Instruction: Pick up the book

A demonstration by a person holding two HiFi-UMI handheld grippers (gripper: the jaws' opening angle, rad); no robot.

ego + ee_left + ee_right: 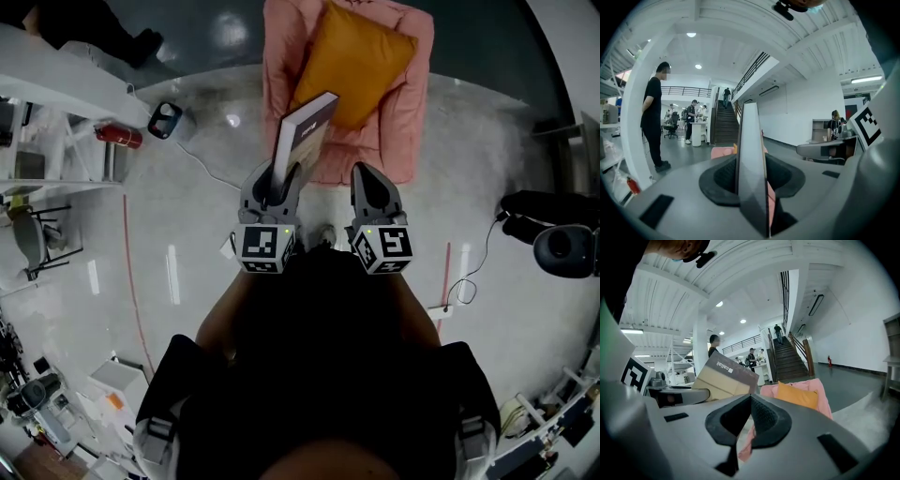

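The book (305, 136), thick with a tan and brown cover, stands on edge in the air above the pink armchair (417, 112). My left gripper (277, 183) is shut on its lower end. In the left gripper view the book (752, 159) shows edge-on, clamped between the two dark pads of the left gripper (751, 180). My right gripper (375, 183) hangs just to the right of the left one, apart from the book, with nothing in it. In the right gripper view its pads meet at the right gripper's (750, 401) tip, and the book's cover (724, 378) shows to the left.
An orange cushion (361, 61) lies on the armchair. A red fire extinguisher (119, 136) and a small black and blue device (165, 120) sit on the floor at left near white shelving (56, 84). Black equipment (562, 248) stands at right. A person (652, 119) stands at left.
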